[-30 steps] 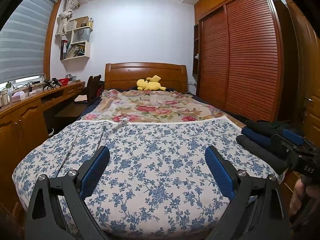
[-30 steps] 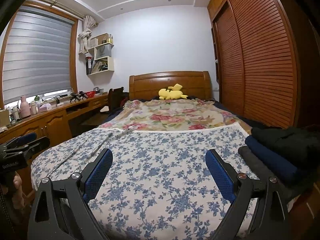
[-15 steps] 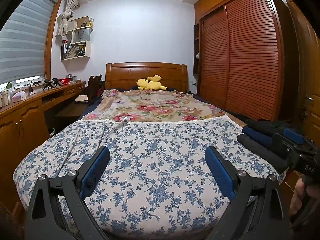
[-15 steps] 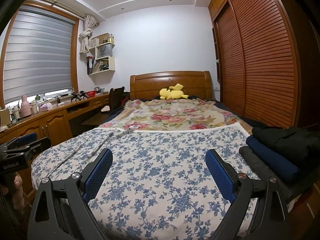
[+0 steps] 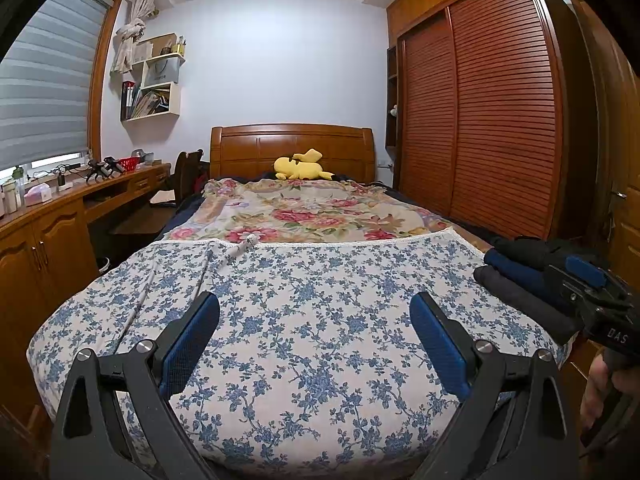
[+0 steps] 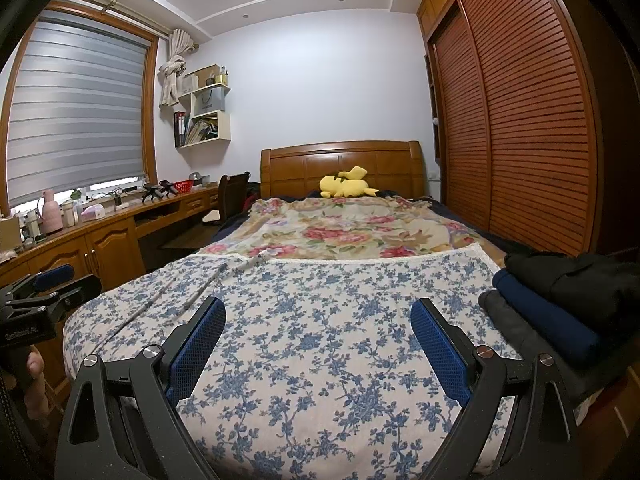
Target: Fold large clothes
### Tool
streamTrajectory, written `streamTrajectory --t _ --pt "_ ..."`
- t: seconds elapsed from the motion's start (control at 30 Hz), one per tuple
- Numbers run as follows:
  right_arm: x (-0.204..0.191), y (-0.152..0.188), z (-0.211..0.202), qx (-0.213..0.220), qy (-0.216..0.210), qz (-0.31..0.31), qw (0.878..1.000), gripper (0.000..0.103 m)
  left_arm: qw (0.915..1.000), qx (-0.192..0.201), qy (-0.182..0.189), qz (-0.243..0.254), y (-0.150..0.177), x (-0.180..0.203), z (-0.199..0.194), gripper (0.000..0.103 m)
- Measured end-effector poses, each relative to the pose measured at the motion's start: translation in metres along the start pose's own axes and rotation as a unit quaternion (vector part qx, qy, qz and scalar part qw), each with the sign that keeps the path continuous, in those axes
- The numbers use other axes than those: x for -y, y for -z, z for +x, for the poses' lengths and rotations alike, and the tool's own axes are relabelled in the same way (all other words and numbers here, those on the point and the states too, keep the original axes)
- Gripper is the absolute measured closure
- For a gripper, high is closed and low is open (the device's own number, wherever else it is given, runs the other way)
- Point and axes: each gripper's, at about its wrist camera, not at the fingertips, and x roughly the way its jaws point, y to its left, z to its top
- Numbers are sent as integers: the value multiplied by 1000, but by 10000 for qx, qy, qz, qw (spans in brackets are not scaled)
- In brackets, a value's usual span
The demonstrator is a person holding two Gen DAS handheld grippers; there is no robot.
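Note:
A large white garment with a blue flower print lies spread flat over the foot of the bed, with a lace hem at its far edge and thin straps trailing on its left part. My left gripper hovers open above its near end with nothing between the blue pads. To the right of it, my right gripper is open over the same cloth and also holds nothing. Each gripper shows in the other's view: the right one, the left one.
Folded dark clothes are stacked at the bed's right edge. A flowered blanket and a yellow plush toy lie further up the bed. A wooden desk runs along the left, a louvred wardrobe along the right.

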Motion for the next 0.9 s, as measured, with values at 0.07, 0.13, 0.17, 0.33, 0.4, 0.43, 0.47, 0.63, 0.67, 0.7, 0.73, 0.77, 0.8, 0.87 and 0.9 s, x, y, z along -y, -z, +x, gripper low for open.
streamTrajectory --t 0.07,0.13,0.17,0.33,0.4,0.43,0.47,0.63,0.67,0.7,0.73,0.77,0.8,0.87,0.9 --pt "0 0 0 0 6 6 10000 9 10000 3 -4 3 1 -1 -1 7" --pt "0 0 0 1 10 4 10000 9 10000 1 4 6 1 -1 -1 7" --pt "0 0 0 1 3 2 10000 9 10000 2 -4 7 1 0 0 7" --pt "0 0 0 -3 8 2 10000 9 10000 8 2 13 2 0 -1 7" --pt "0 1 -1 -2 13 -2 10000 9 10000 8 4 16 2 -1 -1 7" --pt "-1 1 -1 -6 12 -3 10000 9 10000 7 -2 17 2 1 -1 7" --pt "-1 0 -1 -9 12 -5 10000 9 10000 3 -3 17 1 1 -1 7" --pt "-1 0 -1 -8 11 -2 10000 9 10000 6 3 20 2 1 -2 7" --pt "-1 0 -1 -8 11 -6 10000 9 10000 9 1 21 2 1 -2 7" --pt "-1 0 -1 -8 15 -7 10000 9 10000 12 -2 22 2 -1 -3 7" --pt "-1 0 -1 -5 16 -7 10000 9 10000 7 -4 22 2 1 -2 7" --pt "-1 0 -1 -6 15 -3 10000 9 10000 8 -1 24 2 0 -2 7" --pt "-1 0 -1 -7 12 -2 10000 9 10000 8 2 24 2 0 -3 7" --pt "-1 0 -1 -10 18 -5 10000 9 10000 6 2 24 2 1 -2 7" --pt "-1 0 -1 -8 19 -4 10000 9 10000 5 0 26 2 0 -2 7"
